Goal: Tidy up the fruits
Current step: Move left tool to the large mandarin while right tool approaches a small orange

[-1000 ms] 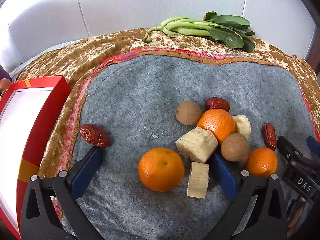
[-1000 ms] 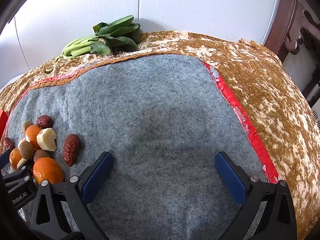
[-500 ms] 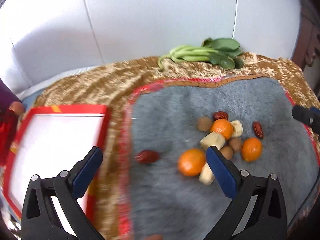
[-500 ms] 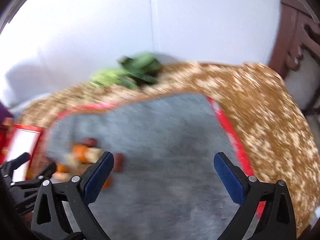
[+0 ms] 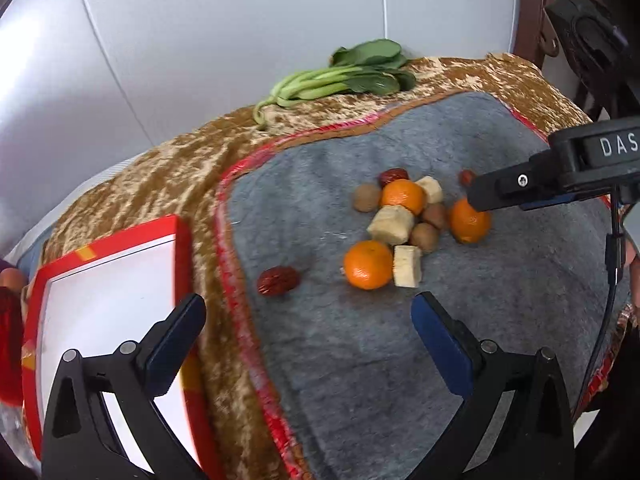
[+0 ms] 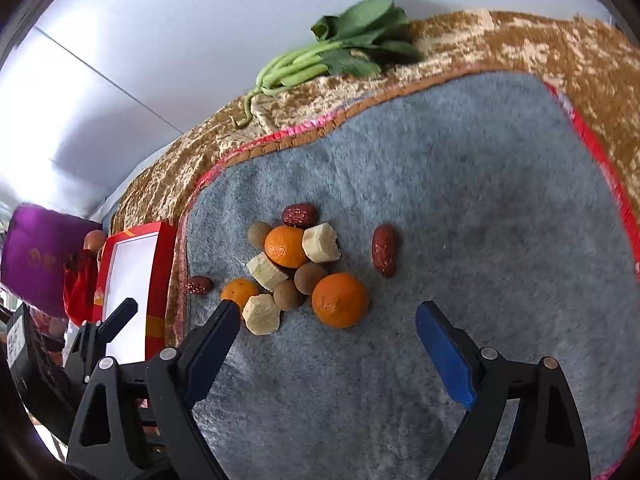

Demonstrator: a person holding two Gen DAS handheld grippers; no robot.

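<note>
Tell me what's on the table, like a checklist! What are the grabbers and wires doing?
Surface: grey felt mat on a brown patterned cloth.
Job's things: three oranges, one nearest the right gripper; three red dates, one apart; three pale chunks; three brown round fruits, all on the mat. Red-rimmed white tray beside the mat, nothing seen in it.
Clutter: leafy greens at the far edge.
Grippers: left gripper open, holding nothing; right gripper open, jaws just narrowing, nothing between them.
Cables: black cable by the right gripper.
Surroundings: white wall, purple bag.
</note>
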